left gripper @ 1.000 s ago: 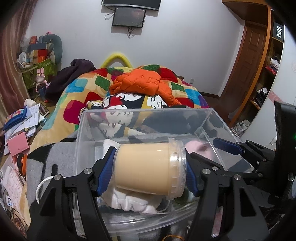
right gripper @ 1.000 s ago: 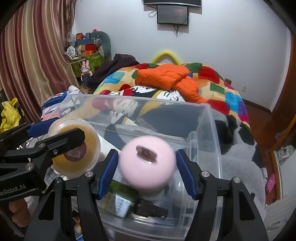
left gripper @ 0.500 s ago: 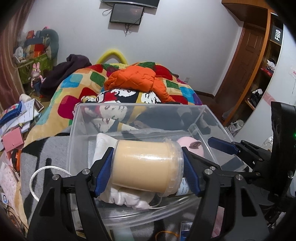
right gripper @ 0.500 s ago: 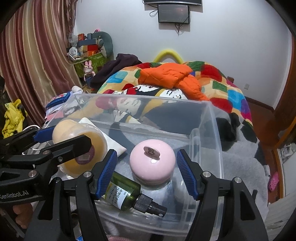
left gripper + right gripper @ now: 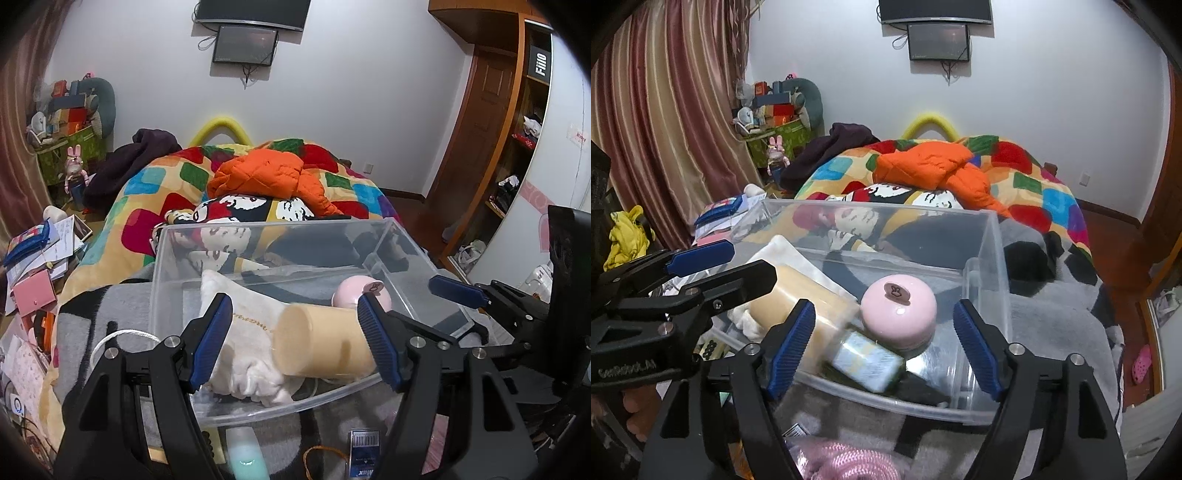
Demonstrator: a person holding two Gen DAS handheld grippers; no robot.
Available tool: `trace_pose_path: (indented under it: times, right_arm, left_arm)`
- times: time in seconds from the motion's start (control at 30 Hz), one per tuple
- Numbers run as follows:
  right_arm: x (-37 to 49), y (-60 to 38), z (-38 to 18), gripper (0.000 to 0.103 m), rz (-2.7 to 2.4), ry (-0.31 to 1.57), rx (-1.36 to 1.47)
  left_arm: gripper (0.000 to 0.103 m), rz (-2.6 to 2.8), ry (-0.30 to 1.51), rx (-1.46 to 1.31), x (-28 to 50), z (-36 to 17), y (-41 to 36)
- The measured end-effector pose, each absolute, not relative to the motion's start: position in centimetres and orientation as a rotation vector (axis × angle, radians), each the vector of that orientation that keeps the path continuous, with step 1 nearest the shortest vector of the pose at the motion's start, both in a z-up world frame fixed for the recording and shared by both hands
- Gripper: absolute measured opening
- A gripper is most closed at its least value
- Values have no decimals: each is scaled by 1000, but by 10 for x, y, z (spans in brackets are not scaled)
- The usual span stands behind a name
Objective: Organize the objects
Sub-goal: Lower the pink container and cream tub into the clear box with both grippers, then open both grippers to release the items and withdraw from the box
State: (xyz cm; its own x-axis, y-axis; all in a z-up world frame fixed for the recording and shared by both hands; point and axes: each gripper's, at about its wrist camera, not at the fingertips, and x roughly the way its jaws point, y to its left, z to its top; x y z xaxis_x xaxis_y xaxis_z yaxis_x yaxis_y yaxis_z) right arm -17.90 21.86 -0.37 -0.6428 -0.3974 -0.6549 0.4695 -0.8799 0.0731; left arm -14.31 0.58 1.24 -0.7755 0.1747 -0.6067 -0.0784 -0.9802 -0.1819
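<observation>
A clear plastic bin (image 5: 166, 280) (image 5: 991, 258) sits on the grey blanket. Inside lie a beige jar (image 5: 321, 345) (image 5: 801, 295) on its side, a white cloth pouch (image 5: 243, 321), a pink round case (image 5: 354, 291) (image 5: 899, 310) and a green spray bottle (image 5: 868, 360). My left gripper (image 5: 295, 343) is open above the bin's front, with the jar lying loose between its fingers. My right gripper (image 5: 882, 347) is open and empty over the bin's near wall, the pink case beyond it.
A teal bottle (image 5: 245, 454), a small blue box (image 5: 364, 456) and a white cord (image 5: 118, 338) lie before the bin. Pink rope (image 5: 846, 461) lies under my right gripper. An orange jacket (image 5: 269, 177) sits on the colourful bedspread. Papers (image 5: 40, 254) clutter the left.
My left gripper has opened and let the beige jar fall into the bin. My right gripper let go of the pink case earlier and has drawn back; both grippers sit higher.
</observation>
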Motion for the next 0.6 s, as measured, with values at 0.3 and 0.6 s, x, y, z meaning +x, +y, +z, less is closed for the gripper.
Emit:
trace_pose_path:
  times: [0.3,0.6]
  right_arm:
    - [-163,228,8,75,-2483,117,911]
    - [-141,242,18,78,-2500,93,866]
  left_arm:
    - [74,2864,-216,-946,-126,23,1]
    - [78,2918,-186,-936,-101,27,-16]
